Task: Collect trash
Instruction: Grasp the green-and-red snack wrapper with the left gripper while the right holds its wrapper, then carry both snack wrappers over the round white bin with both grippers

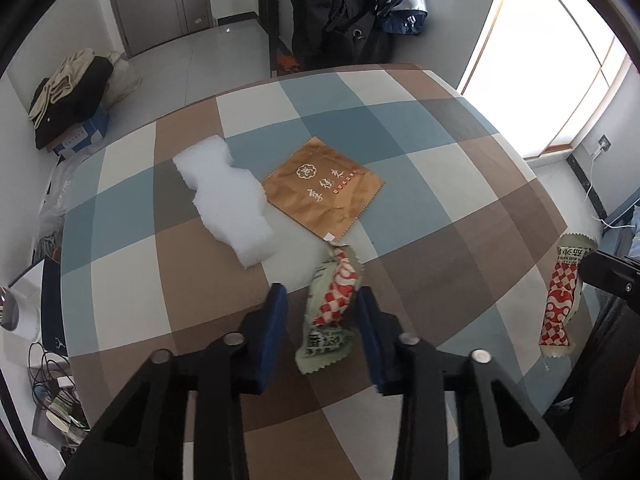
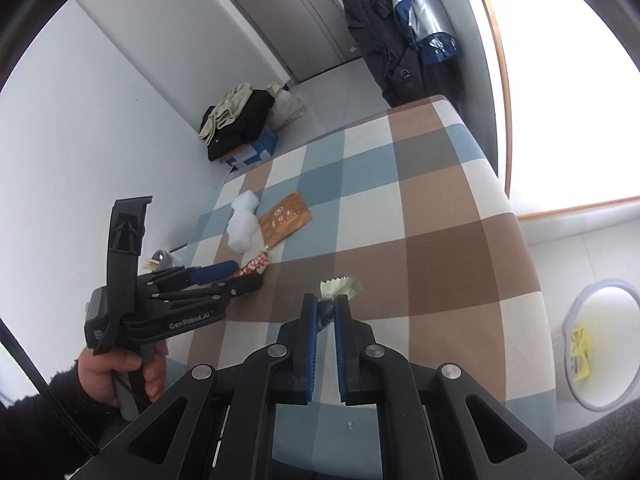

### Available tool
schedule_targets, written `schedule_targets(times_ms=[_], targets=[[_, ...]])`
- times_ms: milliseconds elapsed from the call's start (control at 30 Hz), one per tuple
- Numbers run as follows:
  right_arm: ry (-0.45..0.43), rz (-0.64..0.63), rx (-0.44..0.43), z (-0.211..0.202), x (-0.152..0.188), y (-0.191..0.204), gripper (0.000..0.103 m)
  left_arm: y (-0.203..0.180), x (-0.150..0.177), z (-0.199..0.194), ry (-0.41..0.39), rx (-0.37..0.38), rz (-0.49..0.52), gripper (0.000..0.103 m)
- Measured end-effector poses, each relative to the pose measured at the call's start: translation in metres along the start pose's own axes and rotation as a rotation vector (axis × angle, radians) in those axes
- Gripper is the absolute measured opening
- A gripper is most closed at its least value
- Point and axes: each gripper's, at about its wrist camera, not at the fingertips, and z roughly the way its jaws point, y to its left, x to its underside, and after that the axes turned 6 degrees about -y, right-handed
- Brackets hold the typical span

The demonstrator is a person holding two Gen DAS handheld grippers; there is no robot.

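Left wrist view: left gripper (image 1: 322,294) fingers spread wide, straddling a green and red-checked snack wrapper (image 1: 330,308) lying on the checked worktop (image 1: 460,208). The right pad appears to touch the wrapper's edge; the left pad stands apart from it. Not clamped. Just beyond the wrapper, a flat brown paper packet (image 1: 324,188) with printed characters; beside it on the left, touching or nearly so, a torn piece of white foam (image 1: 228,204).

Second wrapper (image 1: 562,300), same pattern, hangs near the worktop's right edge, its top at the black tip of the other tool.

Right wrist view: right gripper (image 2: 326,308) fingers nearly closed, pinching that second wrapper; its pale green serrated end (image 2: 340,286) sticks out past the fingertips. White bin (image 2: 600,344) on the floor to the right, something yellow inside. Left hand (image 2: 116,372) grips the other tool's handle at lower left.
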Motion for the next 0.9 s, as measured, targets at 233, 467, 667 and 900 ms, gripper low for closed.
schedule_targets(times_ms=[233,467,667,900], targets=[[-0.027,0.004,-0.023,-0.010,-0.002,0.003,0.008,0.003,0.005,-0.004,0.012,0.038,-0.025,0.016],[-0.054,-0.003,-0.051,-0.021,-0.004,0.010,0.008,0.000,0.005,-0.004,0.044,0.009,0.007,0.016],[-0.081,0.009,-0.067,-0.035,-0.001,0.008,0.008,0.005,0.008,-0.022,0.029,0.003,-0.014,0.016],[-0.101,0.010,-0.091,-0.044,0.000,0.009,0.008,0.003,0.012,-0.046,-0.020,0.016,-0.071,0.016]])
